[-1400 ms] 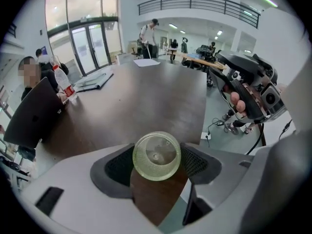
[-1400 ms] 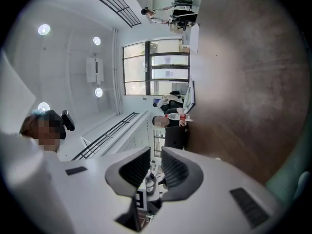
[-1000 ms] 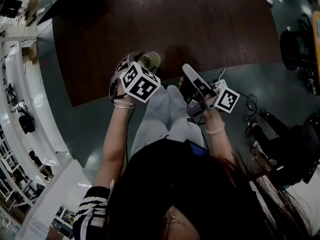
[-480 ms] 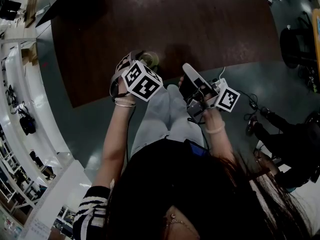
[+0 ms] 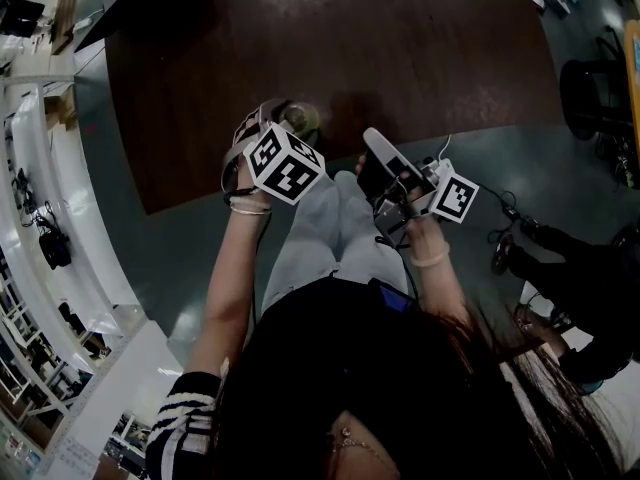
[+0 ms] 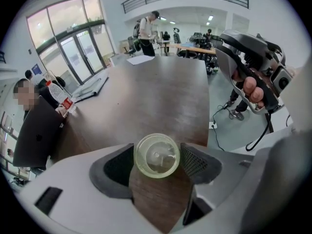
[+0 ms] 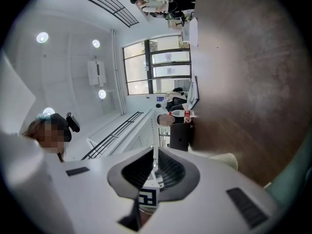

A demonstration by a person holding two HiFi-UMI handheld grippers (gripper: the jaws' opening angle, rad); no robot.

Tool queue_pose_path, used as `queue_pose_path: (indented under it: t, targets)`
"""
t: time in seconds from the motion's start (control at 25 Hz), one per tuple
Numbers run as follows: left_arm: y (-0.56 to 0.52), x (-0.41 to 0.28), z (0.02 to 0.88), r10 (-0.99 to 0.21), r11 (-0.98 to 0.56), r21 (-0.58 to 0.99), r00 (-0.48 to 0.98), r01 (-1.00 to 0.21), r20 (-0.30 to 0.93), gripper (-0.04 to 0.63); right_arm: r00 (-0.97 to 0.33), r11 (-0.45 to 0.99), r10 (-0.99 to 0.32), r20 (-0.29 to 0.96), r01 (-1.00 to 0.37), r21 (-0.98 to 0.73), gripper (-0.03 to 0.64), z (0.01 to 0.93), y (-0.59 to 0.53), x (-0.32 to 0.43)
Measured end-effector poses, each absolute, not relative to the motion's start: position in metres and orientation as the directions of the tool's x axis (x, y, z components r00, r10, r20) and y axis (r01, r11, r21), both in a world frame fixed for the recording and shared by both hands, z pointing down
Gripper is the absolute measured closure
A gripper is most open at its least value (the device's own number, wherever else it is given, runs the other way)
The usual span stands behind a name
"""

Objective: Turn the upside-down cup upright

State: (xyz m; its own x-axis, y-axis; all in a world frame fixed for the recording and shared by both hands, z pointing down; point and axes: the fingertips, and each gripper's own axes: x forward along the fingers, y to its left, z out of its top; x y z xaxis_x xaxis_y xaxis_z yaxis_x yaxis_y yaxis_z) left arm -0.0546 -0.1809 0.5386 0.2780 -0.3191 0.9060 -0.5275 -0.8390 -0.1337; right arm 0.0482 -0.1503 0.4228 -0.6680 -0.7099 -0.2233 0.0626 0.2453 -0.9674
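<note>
Cup (image 6: 157, 155) near the bench (image 6: 146, 91) edge, clamped between the fingers (image 6: 195, 161) of your left gripper (image 6: 157, 164); your right gripper (image 7: 155, 155), fingers together and empty, is held apart.

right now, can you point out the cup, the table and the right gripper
cup (image 6: 157, 155), left gripper view, on the middle of its round top face
table (image 6: 156, 91), left gripper view, on the bare brown top
right gripper (image 7: 154, 152), right gripper view, where its shut jaws meet at the tips
</note>
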Motion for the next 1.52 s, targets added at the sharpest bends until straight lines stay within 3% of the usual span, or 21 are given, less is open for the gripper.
queue_pose_path:
  t: [0.4,0.68,0.76,0.92,1.28,1.44,1.52]
  targets:
    - [-0.180,-0.043,0.498,-0.399,-0.798,-0.118,0.370,-0.592,0.839,0.290,-0.695,0.276,-0.682,-0.228,0.044,-0.960,0.579,0.415,-0.150,0.050]
    - [-0.172,-0.043,0.450,-0.507,-0.716,-0.047,0.473,-0.696,0.721,0.298,-0.736,0.354,-0.656,-0.167,-0.104,-0.930,0.583,0.400,-0.151,0.040]
    - [-0.170,-0.046,0.440,-0.546,-0.690,-0.046,0.478,-0.722,0.688,0.347,-0.743,0.366,-0.650,-0.161,-0.120,-0.923,0.584,0.395,-0.151,0.037]
    - [-0.162,-0.052,0.428,-0.591,-0.646,-0.023,0.480,-0.763,0.648,0.368,-0.754,0.397,-0.633,-0.174,-0.123,-0.910,0.586,0.385,-0.150,0.034]
    - [-0.143,-0.062,0.406,-0.726,-0.505,0.042,0.451,-0.862,0.519,0.485,-0.781,0.470,-0.605,-0.159,-0.189,-0.862,0.588,0.371,-0.145,0.029]
    - [-0.127,-0.070,0.396,-0.773,-0.432,0.111,0.430,-0.895,0.467,0.592,-0.787,0.493,-0.601,-0.138,-0.229,-0.839,0.588,0.367,-0.135,0.024]
    - [-0.116,-0.077,0.392,-0.781,-0.411,0.153,0.433,-0.899,0.450,0.592,-0.790,0.504,-0.602,-0.120,-0.259,-0.824,0.588,0.365,-0.127,0.017]
